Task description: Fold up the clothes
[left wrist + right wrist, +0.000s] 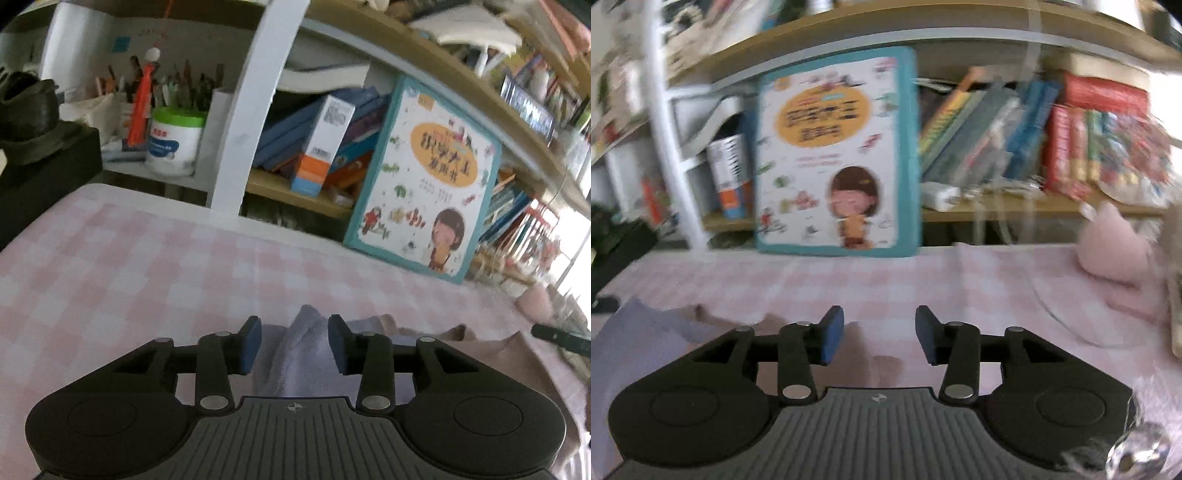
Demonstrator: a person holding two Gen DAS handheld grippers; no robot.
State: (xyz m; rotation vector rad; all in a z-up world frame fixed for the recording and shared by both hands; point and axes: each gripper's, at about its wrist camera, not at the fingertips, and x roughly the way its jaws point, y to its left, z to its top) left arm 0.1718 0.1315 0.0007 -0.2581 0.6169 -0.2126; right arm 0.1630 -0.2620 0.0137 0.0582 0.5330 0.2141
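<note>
A pale lavender cloth (pixel 303 354) lies on the pink-checked tablecloth (pixel 129 266). One fold of it rises in a peak between the blue pads (pixel 252 343) of my left gripper (pixel 294 341). The jaws stand apart, and the pads do not visibly press the fold. A beige-pink garment (pixel 480 354) spreads out to the right of it. In the right wrist view my right gripper (pixel 880 334) is open over beige-pink fabric (pixel 879 365), with nothing between its pads. The lavender cloth (pixel 639 343) lies off to its left.
A teal-edged picture book (pixel 421 199) (pixel 836 155) leans on the bookshelf behind the table. A white post (pixel 251 110), a green-lidded jar (pixel 173 144) and a black box (pixel 44 177) stand at the back left. A pink plush item (pixel 1115 251) sits at the right.
</note>
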